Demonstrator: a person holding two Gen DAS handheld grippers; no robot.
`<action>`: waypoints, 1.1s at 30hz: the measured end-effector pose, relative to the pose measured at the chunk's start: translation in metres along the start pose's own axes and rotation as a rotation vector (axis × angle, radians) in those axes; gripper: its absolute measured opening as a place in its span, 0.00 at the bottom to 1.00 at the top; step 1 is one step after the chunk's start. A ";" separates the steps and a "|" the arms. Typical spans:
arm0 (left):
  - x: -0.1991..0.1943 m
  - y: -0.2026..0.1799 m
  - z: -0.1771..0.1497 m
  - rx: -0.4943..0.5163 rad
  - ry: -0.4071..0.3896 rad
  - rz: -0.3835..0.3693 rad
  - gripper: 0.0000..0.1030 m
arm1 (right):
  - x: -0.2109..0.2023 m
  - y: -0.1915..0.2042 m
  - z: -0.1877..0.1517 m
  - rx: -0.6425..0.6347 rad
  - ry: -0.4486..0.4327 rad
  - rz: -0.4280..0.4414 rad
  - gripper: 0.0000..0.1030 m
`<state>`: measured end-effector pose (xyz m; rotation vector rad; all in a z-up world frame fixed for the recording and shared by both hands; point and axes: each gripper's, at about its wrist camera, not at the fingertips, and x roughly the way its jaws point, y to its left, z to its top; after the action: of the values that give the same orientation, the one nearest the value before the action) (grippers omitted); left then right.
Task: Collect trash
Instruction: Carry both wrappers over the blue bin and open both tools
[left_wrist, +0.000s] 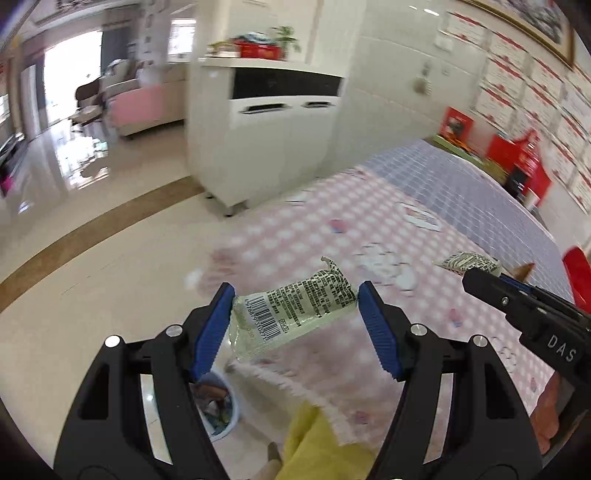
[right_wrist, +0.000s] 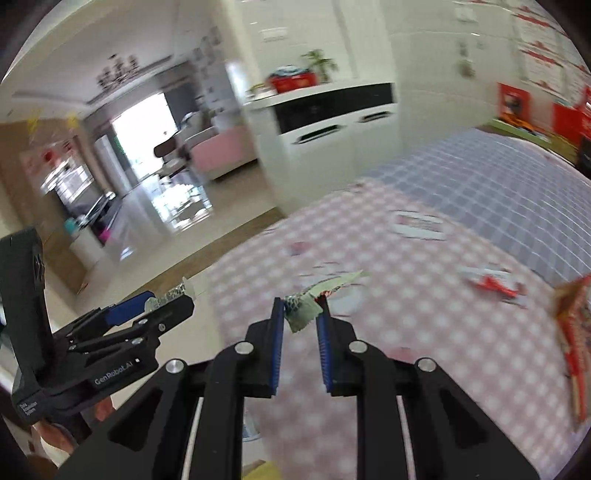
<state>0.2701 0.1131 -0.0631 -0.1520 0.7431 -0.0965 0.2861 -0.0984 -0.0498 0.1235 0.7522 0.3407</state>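
Bin (left_wrist: 221, 410) sits low in the left wrist frame, on the floor under the left gripper (left_wrist: 295, 314). Its jaws stand wide, each pad touching one end of a wrapper (left_wrist: 291, 314), so the hold looks loose. I think both wrappers go into that bin; move slowly, aim over it, then let go. Right gripper (right_wrist: 301, 317) has jaws nearly closed, pinching a scrap (right_wrist: 301, 312). More trash (right_wrist: 495, 284) lies farther back on the surface (right_wrist: 406, 332).

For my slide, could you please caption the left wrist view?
Left gripper holds a barcoded wrapper over the checkered tablecloth.
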 end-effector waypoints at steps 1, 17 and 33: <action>-0.007 0.013 -0.002 -0.020 -0.007 0.019 0.66 | 0.003 0.010 0.000 -0.014 0.003 0.012 0.17; -0.037 0.152 -0.064 -0.253 0.087 0.243 0.66 | 0.068 0.157 -0.031 -0.187 0.161 0.217 0.17; 0.033 0.189 -0.118 -0.306 0.306 0.230 0.74 | 0.123 0.172 -0.061 -0.157 0.309 0.203 0.17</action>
<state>0.2205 0.2822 -0.2033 -0.3470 1.0737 0.2197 0.2829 0.1046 -0.1345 -0.0022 1.0175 0.6196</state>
